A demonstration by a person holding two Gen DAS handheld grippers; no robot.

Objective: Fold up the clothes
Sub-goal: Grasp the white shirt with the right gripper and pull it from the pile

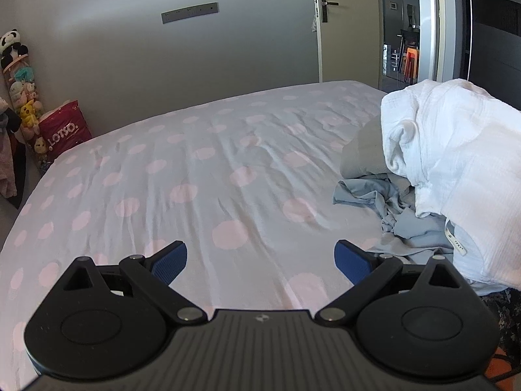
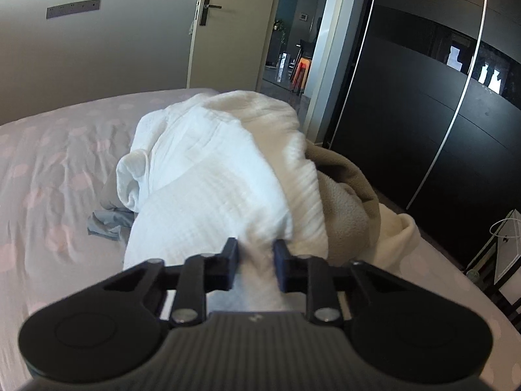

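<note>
I am clamping my right gripper (image 2: pixel 254 268) onto the white garment (image 2: pixel 221 176) heaped at the bed's (image 1: pixel 195 169) right side, while my left gripper (image 1: pixel 260 262) is hanging wide open, empty, leftward of it.

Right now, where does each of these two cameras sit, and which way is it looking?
Left wrist view: sits on the left gripper, looking along its open jaws across the polka-dot bed toward the grey wall; only the gripper shows.
Right wrist view: sits on the right gripper, looking at the white garment that its jaws pinch, with a dark wardrobe behind; only the gripper shows.
Both share: bed, white garment, blue-grey cloth, open door.
</note>
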